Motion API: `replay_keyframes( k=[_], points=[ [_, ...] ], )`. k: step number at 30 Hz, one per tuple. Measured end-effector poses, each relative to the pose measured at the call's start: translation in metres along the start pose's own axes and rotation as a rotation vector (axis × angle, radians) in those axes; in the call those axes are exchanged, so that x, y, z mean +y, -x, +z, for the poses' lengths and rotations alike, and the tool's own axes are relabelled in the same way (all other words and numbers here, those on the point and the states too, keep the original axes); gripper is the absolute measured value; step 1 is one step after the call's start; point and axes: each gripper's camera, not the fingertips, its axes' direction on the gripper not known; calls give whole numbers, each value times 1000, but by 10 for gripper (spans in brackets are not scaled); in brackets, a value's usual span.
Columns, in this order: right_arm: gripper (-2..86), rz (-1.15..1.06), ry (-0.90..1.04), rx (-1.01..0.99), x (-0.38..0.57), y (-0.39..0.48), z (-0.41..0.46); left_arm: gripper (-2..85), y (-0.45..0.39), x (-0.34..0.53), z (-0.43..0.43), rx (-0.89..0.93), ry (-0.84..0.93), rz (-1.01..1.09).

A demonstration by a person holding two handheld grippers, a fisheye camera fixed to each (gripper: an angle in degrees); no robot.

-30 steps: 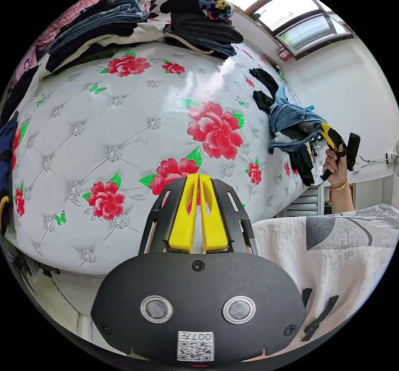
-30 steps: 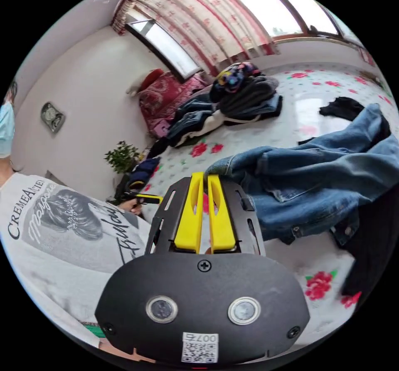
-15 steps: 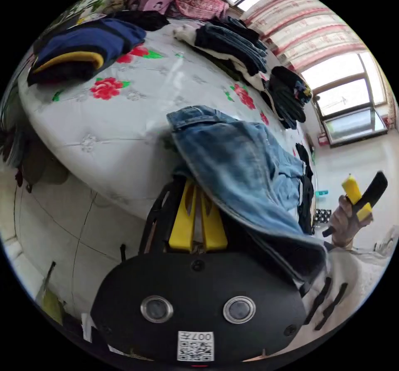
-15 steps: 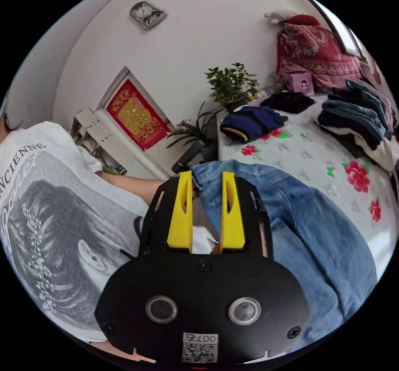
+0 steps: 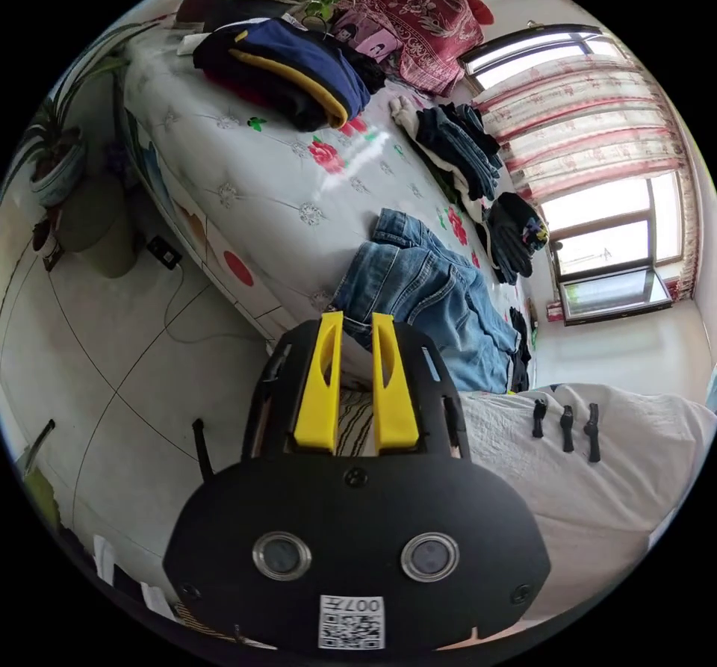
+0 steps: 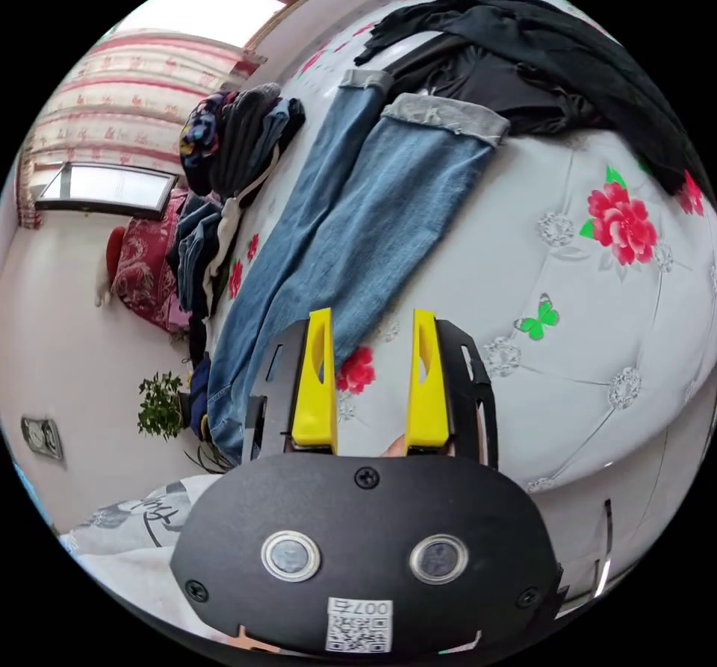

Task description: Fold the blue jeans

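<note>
Fingers of the left gripper (image 5: pixel 352 379), two yellow ones, stand a little apart at lower centre of the left gripper view, with nothing between them. Just beyond their tips the waist end of the blue jeans (image 5: pixel 422 297) lies bunched at the edge of the bed (image 5: pixel 246 196), at the middle of the frame. Farther along the bed, toward the top, sit three stacks of clothes: a navy stack with a yellow stripe (image 5: pixel 287 73) at upper centre, a stack of dark jeans (image 5: pixel 455 148) right of it, and a black stack (image 5: pixel 515 237) further right, near the window (image 5: pixel 605 249). One red patterned cushion (image 5: pixel 418 21) lies at the top.

In the right gripper view the right gripper (image 6: pixel 371 379) also shows two yellow fingers at lower centre, set wider apart and empty, hovering above the white flowered bed (image 6: pixel 597 308). The blue jeans (image 6: pixel 358 226) run from lower left up to the top centre, both legs side by side, their two turned-up cuffs at the upper middle. Beyond the cuffs one black garment (image 6: pixel 538 54) sprawls across the upper right. One potted plant (image 6: pixel 160 402) stands at the far left.
</note>
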Motion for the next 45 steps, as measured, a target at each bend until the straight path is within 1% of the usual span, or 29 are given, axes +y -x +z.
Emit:
replay_keyframes(
  k=[3,5,7,8,9,10,12,14,15,16,17,19,20,22,24,27,31,33,34,35,36,38,39,40,41,42,43,44,45],
  points=[
    [98,65,-35,18,-17,-15,1,115,-25,6,23,9,57,8],
    [89,91,-102,50,-21,-17,-5,111,-42,8,38,-32,68,-7],
    [76,123,-146,21,-24,-16,-10,81,-54,11,52,-72,101,-70],
    [70,124,-145,-1,-26,-15,-10,43,-66,12,56,-42,110,-75],
    [56,116,-105,-56,-32,-12,-6,18,-81,13,57,-30,129,-63],
    [39,123,-64,-68,-37,-10,-4,12,-89,13,54,-21,136,-45],
    [17,123,-54,-120,-38,-7,-11,1,-119,13,36,37,121,39],
    [7,81,-107,-234,-35,3,-35,-5,-161,15,-20,185,11,156],
    [4,33,-159,-330,-31,13,-60,-7,-179,18,-60,277,-92,209],
    [2,-20,-211,-427,-24,24,-90,-8,-187,20,-81,325,-150,232],
    [2,-52,-233,-468,-20,30,-108,-9,-202,23,-117,400,-217,277],
    [0,-202,-363,-594,4,51,-184,-9,-221,33,-165,473,-316,346],
    [-1,-229,-399,-625,11,55,-205,-9,-232,42,-193,529,-369,378],
    [-1,-334,-554,-715,42,65,-287,-10,-249,60,-228,603,-438,433],
    [-1,-421,-671,-733,70,76,-344,-10,-270,82,-256,669,-493,525],
    [-1,-536,-824,-682,119,101,-415,-10,-303,122,-299,835,-603,673],
    [-1,-623,-983,-631,176,133,-454,-10,-321,146,-336,934,-754,761],
    [0,-665,-998,-597,184,154,-452,-10,-332,144,-347,868,-835,728],
    [1,-705,-989,-557,182,173,-444,-9,-335,140,-346,831,-842,711],
    [1,-722,-975,-535,177,184,-437,-9,-342,126,-340,725,-849,674],
    [3,-738,-924,-503,161,207,-420,-9,-345,115,-334,670,-847,646],
    [8,-784,-818,-474,124,250,-383,-7,-347,46,-286,496,-773,445],
    [13,-813,-736,-436,91,285,-346,-5,-345,3,-253,416,-726,383],
    [24,-829,-662,-417,59,315,-303,-3,-342,-20,-234,375,-695,362],
    [29,-837,-630,-389,45,330,-279,1,-330,-65,-194,299,-610,270],
    [41,-823,-542,-316,15,355,-227,6,-322,-83,-174,253,-572,219],
    [54,-777,-418,-259,-15,368,-172,16,-302,-111,-137,191,-487,78],
    [61,-756,-354,-227,-27,370,-145,34,-283,-122,-110,169,-450,-8],
    [72,-679,-239,-172,-43,365,-94,45,-270,-120,-93,151,-457,-33]
  ],
)
